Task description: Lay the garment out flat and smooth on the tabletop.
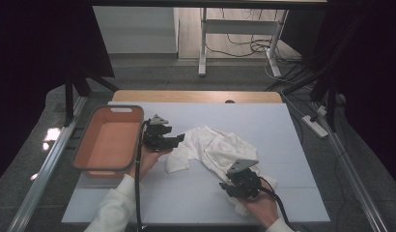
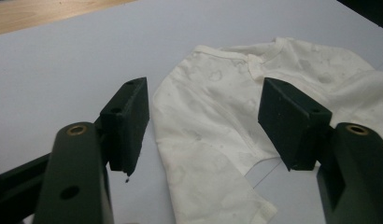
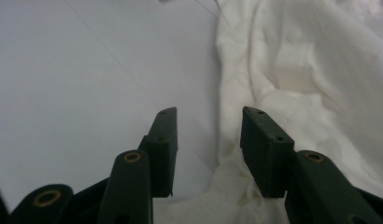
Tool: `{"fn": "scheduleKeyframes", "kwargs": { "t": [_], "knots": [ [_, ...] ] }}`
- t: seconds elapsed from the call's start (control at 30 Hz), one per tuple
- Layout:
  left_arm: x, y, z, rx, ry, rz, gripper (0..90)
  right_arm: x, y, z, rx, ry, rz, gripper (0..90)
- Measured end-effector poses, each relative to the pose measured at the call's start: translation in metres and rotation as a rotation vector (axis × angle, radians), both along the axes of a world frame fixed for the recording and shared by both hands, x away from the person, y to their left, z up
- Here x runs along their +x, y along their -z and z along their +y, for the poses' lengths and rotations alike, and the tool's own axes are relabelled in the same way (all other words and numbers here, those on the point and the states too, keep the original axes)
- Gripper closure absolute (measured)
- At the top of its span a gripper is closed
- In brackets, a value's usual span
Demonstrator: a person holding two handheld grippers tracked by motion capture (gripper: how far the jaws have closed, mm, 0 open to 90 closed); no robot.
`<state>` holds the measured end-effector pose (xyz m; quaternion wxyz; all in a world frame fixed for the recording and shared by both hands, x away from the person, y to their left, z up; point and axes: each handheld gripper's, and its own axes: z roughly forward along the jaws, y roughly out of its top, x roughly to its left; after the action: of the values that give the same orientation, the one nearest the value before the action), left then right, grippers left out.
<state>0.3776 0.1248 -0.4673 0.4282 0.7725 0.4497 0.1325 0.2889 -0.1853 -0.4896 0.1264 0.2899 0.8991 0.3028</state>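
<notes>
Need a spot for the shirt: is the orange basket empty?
Empty: the orange basket shows a bare floor, while the white shirt lies crumpled on the table.

Both forearms wear white long sleeves (image 1: 114, 205). The left gripper (image 1: 179, 139) and the right gripper (image 1: 224, 185) are black, each topped by a grey three-cornered plate and trailing a black cable. Up close their jaws look dark green-black, with blocky pads, small screw holes and brass-ringed pivots.

Soft white cloth garment (image 1: 213, 145) on matt tabletop (image 1: 263, 125).
</notes>
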Motion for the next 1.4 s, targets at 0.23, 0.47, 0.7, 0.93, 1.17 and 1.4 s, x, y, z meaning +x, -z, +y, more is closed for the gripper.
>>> {"fn": "scheduleKeyframes", "kwargs": {
  "t": [0.23, 0.47, 0.7, 0.93, 1.17, 1.4],
  "knots": [
    [0.0, 0.0, 0.0, -0.001, -0.002, 0.002, 34.3, 0.009, 0.014, -0.004, -0.086, 0.033, -0.01, 60.7],
    [0.0, 0.0, 0.0, -0.002, -0.003, 0.001, 34.3, 0.011, 0.018, -0.002, -0.158, 0.024, -0.053, 82.8],
    [0.0, 0.0, 0.002, 0.001, -0.004, -0.002, 34.4, 0.006, 0.006, -0.002, -0.098, -0.008, -0.015, 88.8],
    [0.0, 0.0, 0.003, 0.0, -0.005, -0.004, 34.4, -0.017, -0.014, 0.013, 0.012, -0.11, 0.017, 88.8],
    [0.0, 0.0, 0.002, 0.001, -0.004, -0.002, 34.4, -0.03, -0.015, 0.035, 0.071, -0.188, 0.053, 85.3],
    [0.0, 0.0, 0.004, 0.0, -0.006, -0.005, 34.4, -0.029, -0.019, 0.026, 0.119, -0.15, 0.05, 61.4]
  ]
}}
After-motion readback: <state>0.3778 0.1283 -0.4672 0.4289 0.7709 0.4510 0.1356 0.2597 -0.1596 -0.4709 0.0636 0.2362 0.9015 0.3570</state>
